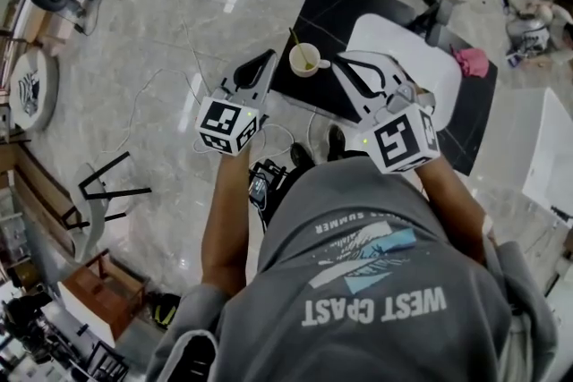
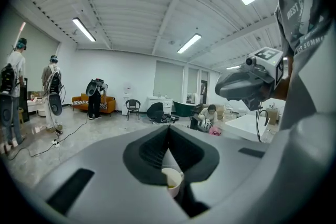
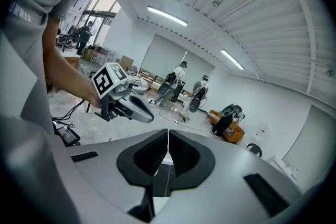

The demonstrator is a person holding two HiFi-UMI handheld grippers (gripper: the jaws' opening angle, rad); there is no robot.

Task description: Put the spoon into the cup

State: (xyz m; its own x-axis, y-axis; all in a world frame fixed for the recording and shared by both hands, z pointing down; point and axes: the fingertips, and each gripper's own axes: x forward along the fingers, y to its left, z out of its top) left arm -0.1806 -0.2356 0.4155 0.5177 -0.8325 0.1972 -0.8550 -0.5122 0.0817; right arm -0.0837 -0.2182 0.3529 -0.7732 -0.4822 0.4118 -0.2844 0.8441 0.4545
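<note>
A: Found the spoon point(image 1: 295, 38)?
B: Yes. Stood inside the cup point(image 1: 305, 60), handle leaning out over the rim, close to the near-left edge of the black worktop point(image 1: 333, 6).
A: Held anything?
B: No. Saw the left gripper point(image 1: 265, 58) clenched and empty, just off that edge beside the cup. Saw the right gripper point(image 1: 344, 62) clenched and empty too, over the worktop on the cup's other side.
</note>
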